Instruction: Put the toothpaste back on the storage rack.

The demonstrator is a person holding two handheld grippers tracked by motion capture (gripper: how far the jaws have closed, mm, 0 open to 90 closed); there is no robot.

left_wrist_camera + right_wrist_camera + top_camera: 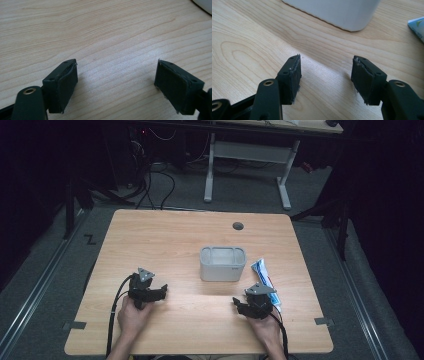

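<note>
The left gripper (159, 292) rests released on the near left of the table (165, 232), nothing between its jaws. The bin (222, 263) stands mid-table. The right gripper (239, 304), jaws apart and empty, sits near right; the tube (264, 275) lies just beside it, so a careless swing might knock it off the edge.

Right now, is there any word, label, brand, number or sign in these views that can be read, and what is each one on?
Nothing can be read.
White container: a small dark mark low on its front wall, too small to read.
Blue and white packet beside the container: printed, but the print is too small in the high view, and the right gripper view shows just a corner with a green patch, no letters.
Floor left of the table: a dark Z-shaped mark, perhaps tape, not clearly a letter.
</note>
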